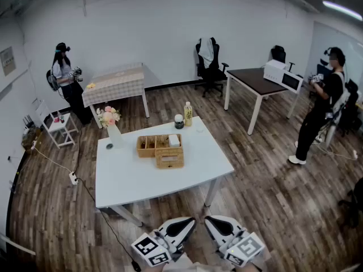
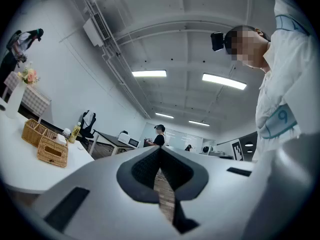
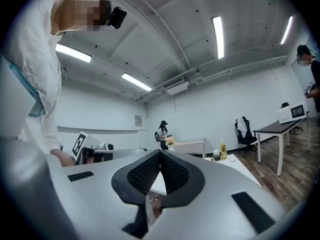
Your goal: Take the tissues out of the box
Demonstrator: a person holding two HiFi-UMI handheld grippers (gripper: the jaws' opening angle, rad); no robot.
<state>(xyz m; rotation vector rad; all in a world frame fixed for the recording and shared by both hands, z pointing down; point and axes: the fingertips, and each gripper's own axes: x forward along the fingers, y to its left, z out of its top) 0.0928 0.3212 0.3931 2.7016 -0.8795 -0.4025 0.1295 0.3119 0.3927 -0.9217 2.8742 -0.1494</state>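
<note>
A wicker tissue box [image 1: 169, 158] lies on the white table [image 1: 130, 180], in front of a wicker tray [image 1: 152, 145] that holds a white tissue pack [image 1: 174, 140]. In the left gripper view the tissue box [image 2: 52, 151] shows at the left, far off. Both grippers hang low near my body, well short of the table's near edge. The left gripper [image 1: 191, 222] is shut with nothing in it, its tips meeting [image 2: 160, 149]. My right gripper [image 1: 208, 220] is likewise shut and empty [image 3: 160, 153].
A flower vase [image 1: 111, 123], a yellow bottle [image 1: 188, 114] and a dark jar [image 1: 179, 121] stand at the table's far side. A person [image 1: 67, 79] stands by a checkered table [image 1: 116, 84] at back left. Another person [image 1: 320, 109] stands right, near a dark table [image 1: 255, 81] with a microwave [image 1: 283, 76].
</note>
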